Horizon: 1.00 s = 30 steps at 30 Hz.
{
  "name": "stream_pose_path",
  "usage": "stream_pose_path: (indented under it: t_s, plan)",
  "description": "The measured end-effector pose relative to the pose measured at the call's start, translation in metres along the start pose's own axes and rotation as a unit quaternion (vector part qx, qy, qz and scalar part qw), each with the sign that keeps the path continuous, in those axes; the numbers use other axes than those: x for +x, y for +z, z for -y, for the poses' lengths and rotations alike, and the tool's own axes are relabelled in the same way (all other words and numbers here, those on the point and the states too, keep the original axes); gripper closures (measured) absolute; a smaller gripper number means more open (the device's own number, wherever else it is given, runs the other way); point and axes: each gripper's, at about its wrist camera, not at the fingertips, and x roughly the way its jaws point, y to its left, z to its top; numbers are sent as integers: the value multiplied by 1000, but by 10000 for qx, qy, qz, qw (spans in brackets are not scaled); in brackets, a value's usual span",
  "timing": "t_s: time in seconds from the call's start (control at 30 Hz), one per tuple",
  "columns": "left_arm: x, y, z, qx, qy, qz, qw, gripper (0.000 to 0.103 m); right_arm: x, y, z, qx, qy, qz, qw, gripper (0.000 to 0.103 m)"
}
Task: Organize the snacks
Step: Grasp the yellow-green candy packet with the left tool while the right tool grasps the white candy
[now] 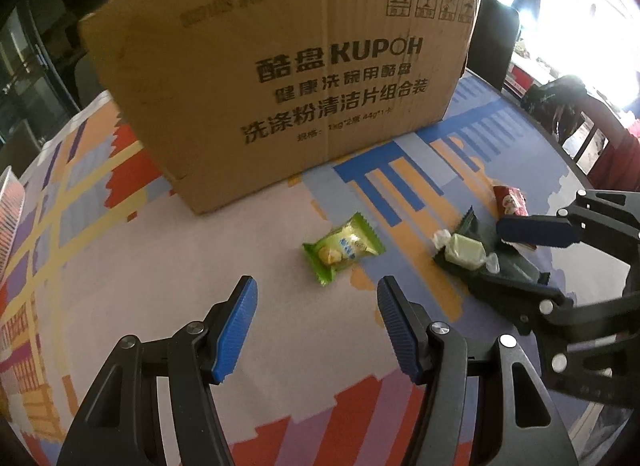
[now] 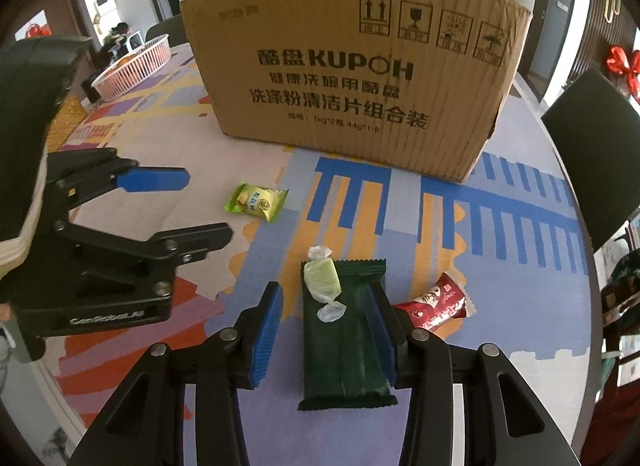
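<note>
Four snacks we count: dark green bar (image 2: 346, 330) low centre between our right gripper (image 2: 326, 330)'s spread fingers, left gripper (image 1: 318, 326) open.

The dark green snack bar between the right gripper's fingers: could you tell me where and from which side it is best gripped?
Grip the dark green snack bar across its narrow width at mid-length, from above, below the pale green candy lying on its far end. It lies flat, long axis along the open right gripper.

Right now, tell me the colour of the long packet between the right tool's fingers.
Dark green packet, clearest in the right wrist view.
</note>
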Motion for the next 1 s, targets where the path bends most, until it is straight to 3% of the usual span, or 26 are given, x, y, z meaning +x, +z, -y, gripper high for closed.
stream_pose_path:
  t_s: [0.43,0.5,0.73,0.77,0.93,1.0]
  plan:
    - [22,18,3,44,-134,-77,9999,42,12,3,6,141,169,-46,9997,68]
    - [22,17,3,18,-195,-84,9998,50,15,4,8,177,210,-51,9996,70]
    - [18,12,-2,-125,-269,6,9996,61,20,6,9,153,301,-17,9994,76]
    - [17,11,-2,-154,-273,19,9995,67,21,6,8,146,293,-20,9995,77]
    - [15,8,-6,-261,-283,27,9993,68,25,6,5,117,261,3,9996,81]
    - [12,6,-6,-284,-264,35,9992,78,26,5,4,103,253,11,9996,82]
